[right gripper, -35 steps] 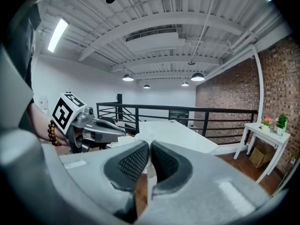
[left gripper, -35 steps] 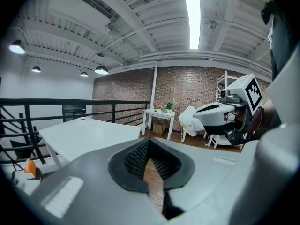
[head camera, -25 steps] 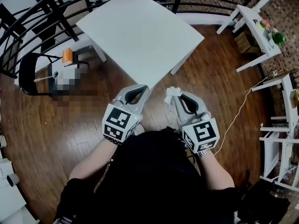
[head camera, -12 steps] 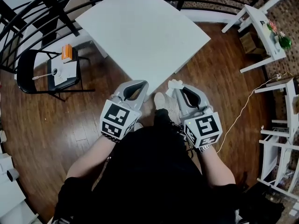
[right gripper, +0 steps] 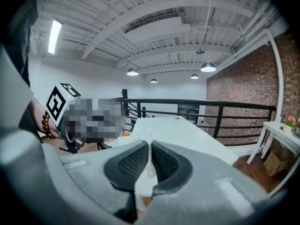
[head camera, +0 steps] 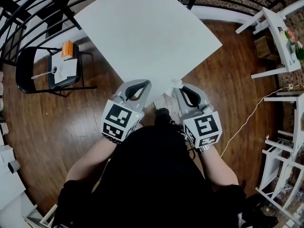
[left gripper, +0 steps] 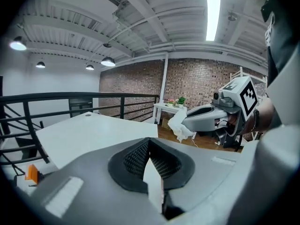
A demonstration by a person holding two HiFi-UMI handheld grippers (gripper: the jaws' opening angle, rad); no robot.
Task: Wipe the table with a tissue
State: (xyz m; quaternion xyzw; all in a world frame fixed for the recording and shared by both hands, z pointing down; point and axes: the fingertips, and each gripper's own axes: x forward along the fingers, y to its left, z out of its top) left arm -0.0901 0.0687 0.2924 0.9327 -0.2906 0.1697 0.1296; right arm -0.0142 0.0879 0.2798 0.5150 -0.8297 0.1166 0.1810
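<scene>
Right tool (head camera: 177,87) clenched on tissue (head camera: 174,82) at near table (head camera: 142,32) edge, apparently ready to wipe; left tool (head camera: 144,83) closed, empty, idle alongside.

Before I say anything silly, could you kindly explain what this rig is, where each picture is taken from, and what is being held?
There is no robot here: a person holds a two-jaw gripper in each hand, and the cubes with square markers are part of those grippers. The top-down picture comes from a camera on the person's head. The other two come from cameras riding on each gripper, looking along its jaws. The left gripper has its jaws together with nothing between them. The right gripper is shut on a crumpled white tissue. Both are at the near edge of a white table, and I can see nothing loose lying on it. A black folding chair stands to the left.
</scene>
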